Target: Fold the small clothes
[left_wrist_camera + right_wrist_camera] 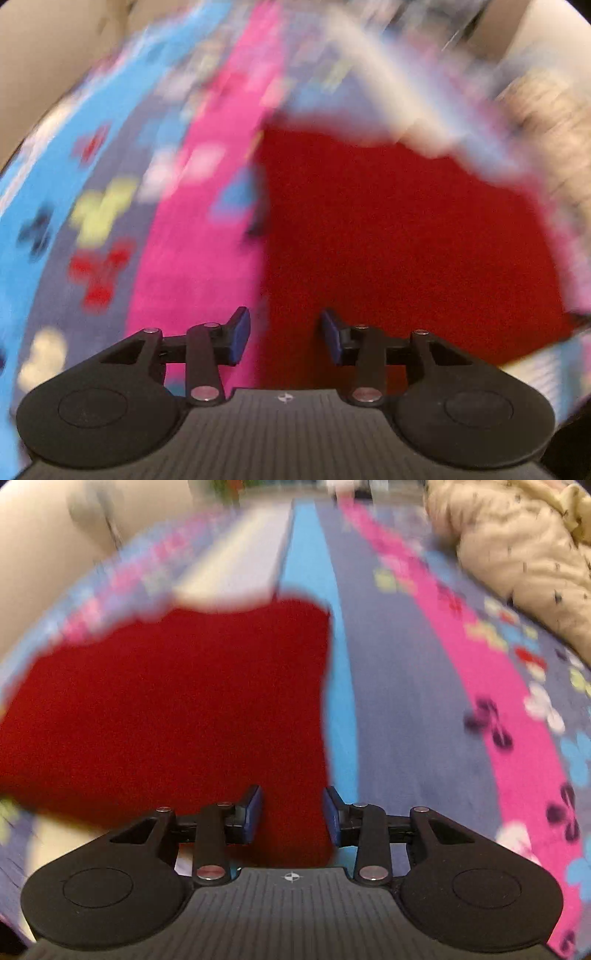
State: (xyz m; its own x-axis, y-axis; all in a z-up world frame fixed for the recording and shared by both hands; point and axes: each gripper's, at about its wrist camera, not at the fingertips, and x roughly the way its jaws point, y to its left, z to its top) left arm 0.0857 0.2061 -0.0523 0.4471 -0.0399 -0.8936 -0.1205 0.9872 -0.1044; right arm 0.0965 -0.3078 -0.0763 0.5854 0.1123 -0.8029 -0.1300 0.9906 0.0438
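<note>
Below me spreads a bedsheet (pixel 413 701) striped in blue, slate and bright pink, scattered with small flower prints. At far right a cream quilted blanket (pixel 517 550) lies bunched. A beige wall (pixel 40 572) rises at far left.

A home bedroom was suggested by a flower-printed striped bedsheet (pixel 424 701) and a cream quilted jacket (pixel 517 554).
</note>
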